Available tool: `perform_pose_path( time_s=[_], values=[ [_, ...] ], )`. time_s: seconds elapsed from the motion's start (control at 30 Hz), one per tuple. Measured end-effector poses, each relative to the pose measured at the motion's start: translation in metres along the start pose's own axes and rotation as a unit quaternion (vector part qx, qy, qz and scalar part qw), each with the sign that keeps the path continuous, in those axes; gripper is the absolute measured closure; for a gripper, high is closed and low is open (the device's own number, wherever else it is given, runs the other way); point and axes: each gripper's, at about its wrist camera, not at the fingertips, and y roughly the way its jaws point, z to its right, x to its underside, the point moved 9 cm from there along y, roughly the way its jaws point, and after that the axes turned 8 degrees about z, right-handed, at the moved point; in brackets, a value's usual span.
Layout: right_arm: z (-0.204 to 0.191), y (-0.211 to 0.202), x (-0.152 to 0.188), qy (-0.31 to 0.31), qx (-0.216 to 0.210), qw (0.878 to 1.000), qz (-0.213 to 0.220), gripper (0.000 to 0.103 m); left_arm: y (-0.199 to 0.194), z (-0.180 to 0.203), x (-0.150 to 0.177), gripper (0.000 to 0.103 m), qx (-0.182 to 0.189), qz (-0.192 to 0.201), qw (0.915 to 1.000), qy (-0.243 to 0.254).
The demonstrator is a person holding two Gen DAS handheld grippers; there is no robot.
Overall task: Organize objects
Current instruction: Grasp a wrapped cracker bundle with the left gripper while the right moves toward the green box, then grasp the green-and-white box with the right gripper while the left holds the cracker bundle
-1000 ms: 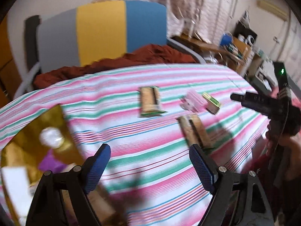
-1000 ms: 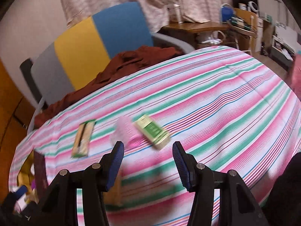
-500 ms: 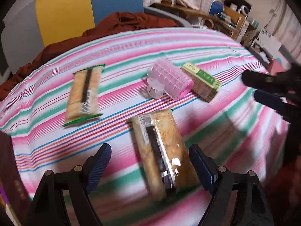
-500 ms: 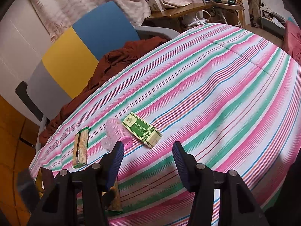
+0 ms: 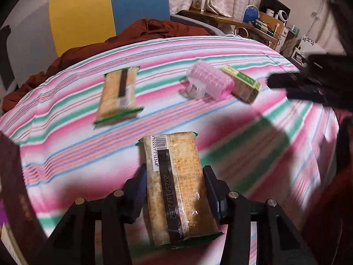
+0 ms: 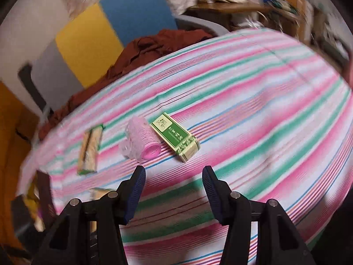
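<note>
My left gripper (image 5: 175, 177) is shut on a brown snack packet (image 5: 176, 185) with a barcode, its blue pads pressing both long sides. A second snack packet (image 5: 119, 93) lies further back on the striped cloth; it also shows in the right wrist view (image 6: 89, 151). A pink hair roller (image 5: 209, 82) lies beside a green and cream box (image 5: 241, 84). In the right wrist view the roller (image 6: 141, 142) and box (image 6: 175, 138) lie just ahead of my right gripper (image 6: 174, 177), which is open and empty above the cloth.
The striped cloth (image 6: 253, 110) covers the whole surface. A dark red garment (image 5: 154, 31) lies at its far edge before a grey, yellow and blue chair back (image 5: 106, 11). A dark box edge (image 5: 13, 187) stands at the left. A cluttered desk (image 5: 260, 24) is far right.
My left gripper has moved forward over the near snack packet and closed on it. My right gripper has come down closer to the pink roller and green box, still open.
</note>
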Motion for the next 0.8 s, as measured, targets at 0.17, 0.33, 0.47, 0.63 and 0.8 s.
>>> perform_pose_path(
  time_s=[0.17, 0.33, 0.47, 0.63, 0.8],
  values=[
    [0.001, 0.034, -0.013, -0.111, 0.043, 0.992, -0.045, 0.049, -0.015, -0.007, 0.017, 0.054, 0.001, 0.007, 0.9999, -0.012],
    [0.0, 0.062, -0.011, -0.157, 0.05, 0.983, -0.08, 0.049, -0.019, -0.007, 0.022, 0.054, 0.002, 0.014, 0.9998, -0.014],
    [-0.004, 0.08, -0.012, -0.18, 0.055, 0.979, -0.083, 0.05, -0.017, -0.009, 0.021, 0.053, 0.002, 0.017, 0.9998, -0.013],
    [-0.005, 0.08, -0.007, -0.179, 0.054, 0.979, -0.077, 0.072, -0.019, -0.009, 0.023, 0.053, 0.001, 0.029, 0.9996, -0.009],
    [0.004, 0.07, 0.009, -0.132, 0.052, 0.985, -0.094, 0.073, -0.022, -0.009, 0.024, 0.053, -0.005, 0.043, 0.9991, -0.004]
  ],
)
